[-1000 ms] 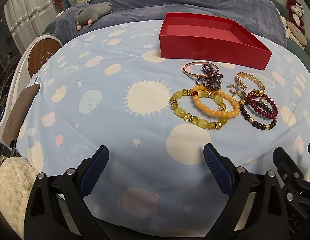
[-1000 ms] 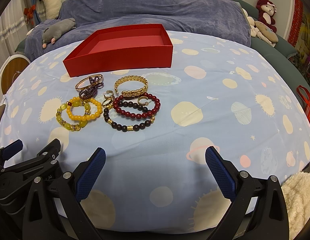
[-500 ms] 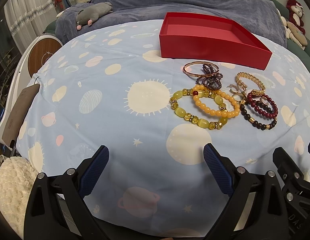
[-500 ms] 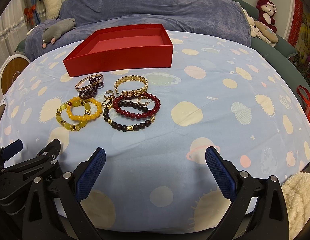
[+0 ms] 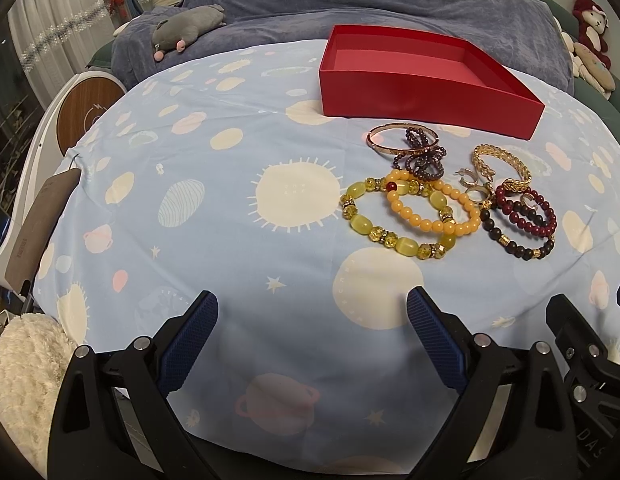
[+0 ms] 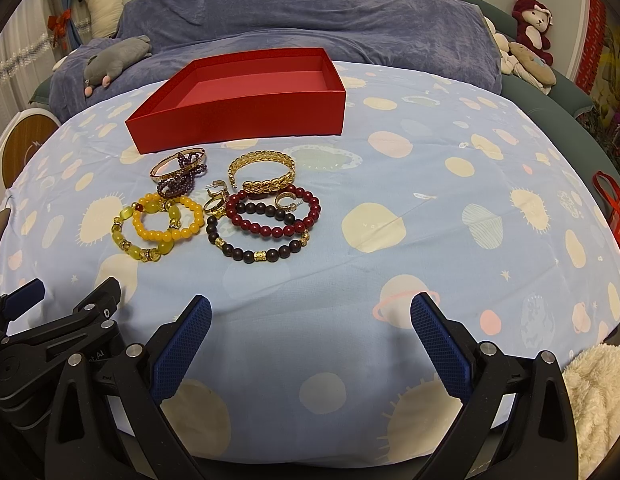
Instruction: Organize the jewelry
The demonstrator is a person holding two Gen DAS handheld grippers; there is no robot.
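Jewelry lies in one tight cluster on the planet-print sheet of the bed, centre-left in your right wrist view and right of centre in your left wrist view. Your left tongs are spread wide with nothing between the blue pads, low in the frame and well short of the cluster. Your right tongs are released just the same, also near the bottom edge and apart from every piece.

Behind the cluster sits the red box, open-topped and empty, its front wall just beyond the rose-gold bangle. A purple bead strand lies tangled across that bangle. Closer to you, the orange bead bracelet overlaps the yellow-green stone bracelet. To the right in your right wrist view, the dark red bead bracelet lies over the black bead bracelet, with the gold leaf cuff just behind them. Small gold hoops and rings sit in the middle, touching several bracelets; how many there are you cannot tell.

Round about: a grey plush toy on the blue blanket at upper left, stuffed animals at upper right, and a white fluffy throw at lower right.
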